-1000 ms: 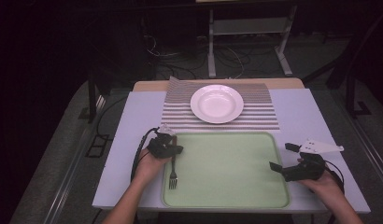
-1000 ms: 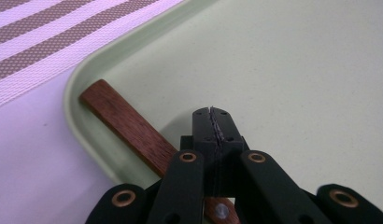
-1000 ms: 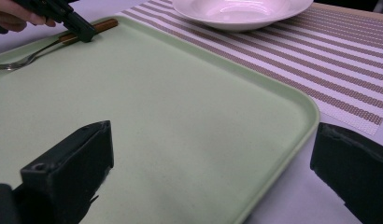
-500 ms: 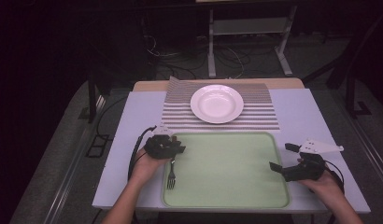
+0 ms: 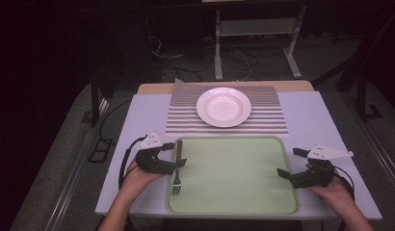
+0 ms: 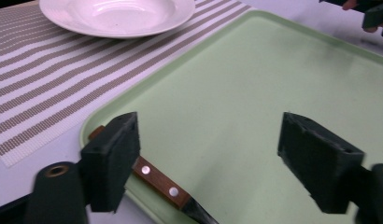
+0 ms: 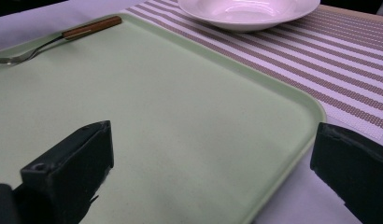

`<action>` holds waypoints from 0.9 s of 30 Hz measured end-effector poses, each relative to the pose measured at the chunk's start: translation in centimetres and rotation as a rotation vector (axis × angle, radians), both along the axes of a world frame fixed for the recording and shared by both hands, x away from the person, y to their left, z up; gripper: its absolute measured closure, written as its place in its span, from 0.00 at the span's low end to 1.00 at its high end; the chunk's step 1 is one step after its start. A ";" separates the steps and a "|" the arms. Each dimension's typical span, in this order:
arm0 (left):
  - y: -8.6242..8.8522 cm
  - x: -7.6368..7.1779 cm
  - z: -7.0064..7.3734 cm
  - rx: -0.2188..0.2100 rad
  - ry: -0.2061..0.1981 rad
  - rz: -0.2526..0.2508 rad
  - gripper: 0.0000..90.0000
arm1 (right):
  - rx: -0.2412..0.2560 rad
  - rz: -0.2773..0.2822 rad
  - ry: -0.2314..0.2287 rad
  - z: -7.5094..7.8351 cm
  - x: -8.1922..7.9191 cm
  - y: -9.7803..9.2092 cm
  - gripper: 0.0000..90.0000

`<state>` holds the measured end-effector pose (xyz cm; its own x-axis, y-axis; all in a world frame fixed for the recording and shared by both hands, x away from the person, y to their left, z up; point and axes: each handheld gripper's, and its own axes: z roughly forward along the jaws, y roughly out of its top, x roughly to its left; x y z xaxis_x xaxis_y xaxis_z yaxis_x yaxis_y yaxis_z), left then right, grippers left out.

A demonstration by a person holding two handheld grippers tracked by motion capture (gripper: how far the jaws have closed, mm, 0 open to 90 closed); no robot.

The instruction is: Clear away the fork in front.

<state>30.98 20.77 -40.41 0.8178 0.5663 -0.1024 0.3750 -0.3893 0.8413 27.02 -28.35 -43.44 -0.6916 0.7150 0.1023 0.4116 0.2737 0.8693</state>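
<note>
One fork to pick up: your left gripper (image 5: 178,155) stands wide open over its handle, gripping nothing.
The wooden-handled metal fork (image 5: 177,166) lies along the left rim of the pale green plastic tray (image 5: 234,202) on the bench; I judge you next lower and close squarely across the handle. Your right gripper (image 5: 291,163) hangs open and empty by the tray's right edge.

White plate (image 5: 223,106) centred on striped placemat (image 5: 186,115), beyond far edge of green tray (image 5: 234,178). Placemat spread over pale tablecloth (image 5: 147,110); wooden table edge (image 5: 154,88) exposed behind. Metal stand (image 5: 253,43) and cables (image 5: 162,53) on dark floor beyond.
</note>
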 end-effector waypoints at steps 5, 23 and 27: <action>0.5 -0.4 -0.5 -0.007 -0.012 0.014 0.11 | -0.003 0.003 0.001 0.0 -0.1 0.1 0.00; 1.2 0.0 -1.0 -0.009 -0.018 0.017 0.00 | -0.003 0.008 -0.001 0.1 -0.1 0.1 0.00; 1.0 -0.1 -0.9 -0.008 -0.021 0.011 0.00 | -0.002 0.009 -0.003 0.1 -0.1 0.1 0.00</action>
<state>30.92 21.80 -41.33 0.8134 0.5748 -0.0894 0.3612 -0.3786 0.8522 26.88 -28.27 -43.38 -0.6987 0.7086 0.0986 0.4061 0.2793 0.8701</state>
